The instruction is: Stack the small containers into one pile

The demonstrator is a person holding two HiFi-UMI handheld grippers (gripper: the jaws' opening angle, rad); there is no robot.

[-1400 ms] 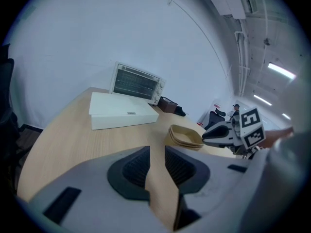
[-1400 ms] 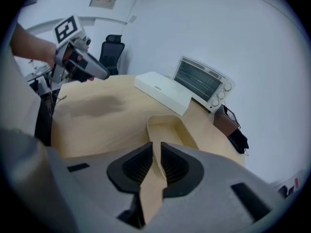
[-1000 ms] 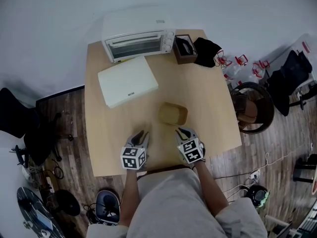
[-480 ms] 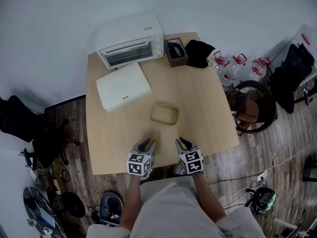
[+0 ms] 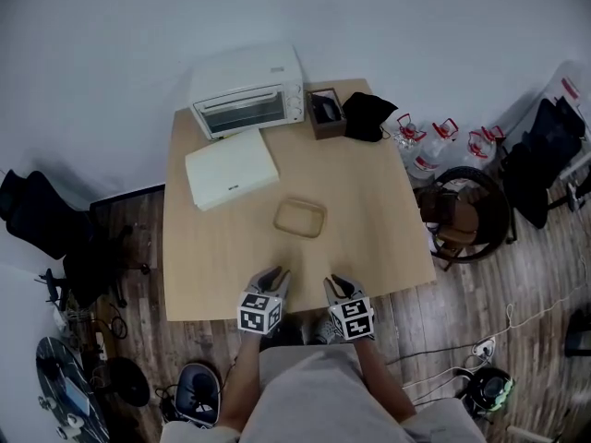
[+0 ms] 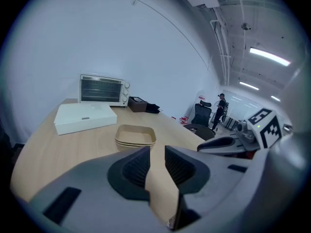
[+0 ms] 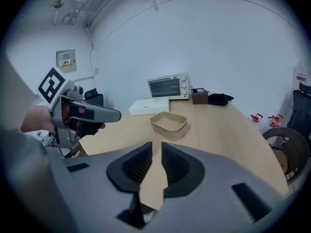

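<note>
A pile of tan small containers [image 5: 299, 218] sits nested together mid-table, also ahead in the left gripper view [image 6: 135, 136] and the right gripper view [image 7: 168, 122]. My left gripper [image 5: 274, 275] is at the table's front edge, well short of the pile, its jaws [image 6: 156, 152] open with nothing between them. My right gripper [image 5: 335, 284] is beside it at the same edge, also apart from the pile. Its jaws [image 7: 156, 149] have just been opening and stand open on nothing. Each gripper shows in the other's view: the right gripper [image 6: 228, 142], the left gripper [image 7: 92, 113].
At the table's far end stand a white toaster oven [image 5: 247, 90], a flat white box [image 5: 231, 167], a small brown box [image 5: 325, 113] and a black cloth [image 5: 365, 116]. A round chair [image 5: 466, 212] and water bottles [image 5: 420, 141] are on the floor at the right.
Both grippers have drawn back from the pile toward the table's front edge, side by side. The pile has stayed in place on the table.
</note>
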